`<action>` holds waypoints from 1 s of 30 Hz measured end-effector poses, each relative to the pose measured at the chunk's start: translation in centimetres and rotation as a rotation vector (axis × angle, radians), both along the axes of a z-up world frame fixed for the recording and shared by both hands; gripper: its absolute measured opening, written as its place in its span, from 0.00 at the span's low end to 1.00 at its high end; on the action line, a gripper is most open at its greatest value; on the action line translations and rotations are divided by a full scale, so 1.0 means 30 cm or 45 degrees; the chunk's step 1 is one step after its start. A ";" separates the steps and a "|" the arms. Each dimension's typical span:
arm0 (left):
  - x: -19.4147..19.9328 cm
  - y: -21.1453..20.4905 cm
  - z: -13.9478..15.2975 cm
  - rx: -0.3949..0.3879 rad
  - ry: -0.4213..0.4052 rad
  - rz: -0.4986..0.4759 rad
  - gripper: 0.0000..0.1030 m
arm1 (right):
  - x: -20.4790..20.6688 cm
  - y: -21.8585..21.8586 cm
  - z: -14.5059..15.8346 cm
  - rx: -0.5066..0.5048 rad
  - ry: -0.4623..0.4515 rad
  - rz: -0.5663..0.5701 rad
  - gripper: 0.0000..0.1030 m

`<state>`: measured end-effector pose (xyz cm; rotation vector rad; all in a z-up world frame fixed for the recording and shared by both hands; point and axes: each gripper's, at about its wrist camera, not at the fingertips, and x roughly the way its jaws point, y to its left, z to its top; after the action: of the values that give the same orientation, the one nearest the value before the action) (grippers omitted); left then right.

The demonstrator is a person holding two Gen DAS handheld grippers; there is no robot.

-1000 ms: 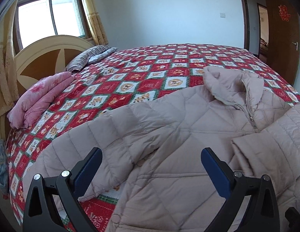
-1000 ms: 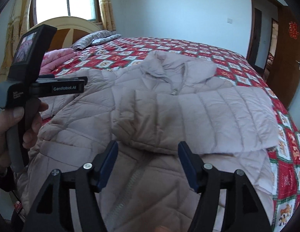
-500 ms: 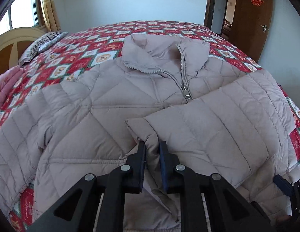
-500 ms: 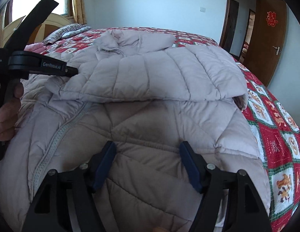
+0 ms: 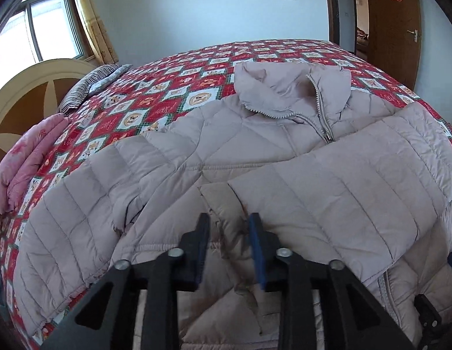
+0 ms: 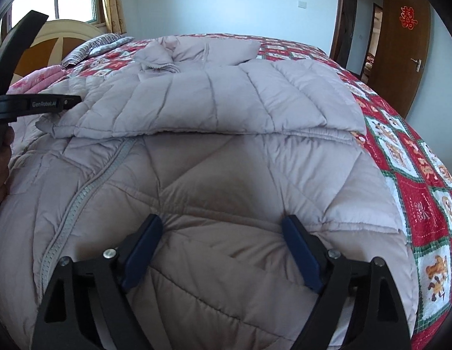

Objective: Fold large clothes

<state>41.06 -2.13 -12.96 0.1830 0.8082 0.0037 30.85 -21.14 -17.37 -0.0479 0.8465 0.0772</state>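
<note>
The puffy quilted jacket (image 5: 255,151) lies spread on the bed (image 5: 167,93): soft, light, probably slippery. Left claw (image 5: 229,233) pinches the folded sleeve's cuff (image 5: 226,204); right claw (image 6: 223,233) gapes over the near hem, grasping nothing.

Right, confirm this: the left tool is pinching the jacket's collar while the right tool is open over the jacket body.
Not the collar. The left wrist view shows the left tool pinching the cuff of the folded-over sleeve; the collar lies farther up the bed. The right tool is open over the jacket body.
</note>
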 end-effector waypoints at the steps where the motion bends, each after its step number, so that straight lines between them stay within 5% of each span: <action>1: -0.015 0.000 0.019 0.011 -0.050 0.004 0.60 | -0.001 -0.003 0.004 0.007 0.015 0.017 0.86; 3: -0.055 0.009 0.072 0.049 -0.180 0.037 0.76 | -0.010 -0.037 0.028 0.076 0.032 0.031 0.84; 8: -0.092 0.007 0.185 0.037 -0.386 0.008 0.81 | -0.058 -0.181 0.197 0.211 -0.098 -0.113 0.81; 15: 0.033 -0.152 0.067 0.099 -0.216 -0.065 0.81 | 0.173 -0.263 0.318 0.123 -0.259 -0.228 0.82; 23: 0.087 -0.171 -0.093 0.137 -0.117 -0.061 0.82 | 0.396 -0.335 0.070 0.084 -0.011 -0.264 0.78; 30: 0.111 -0.179 -0.134 0.121 -0.082 -0.065 0.91 | 0.387 -0.358 0.034 0.078 0.036 -0.324 0.86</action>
<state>44.39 -7.50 -16.96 0.2918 0.7395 -0.0003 42.45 -31.88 -16.36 0.1187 0.8721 -0.1355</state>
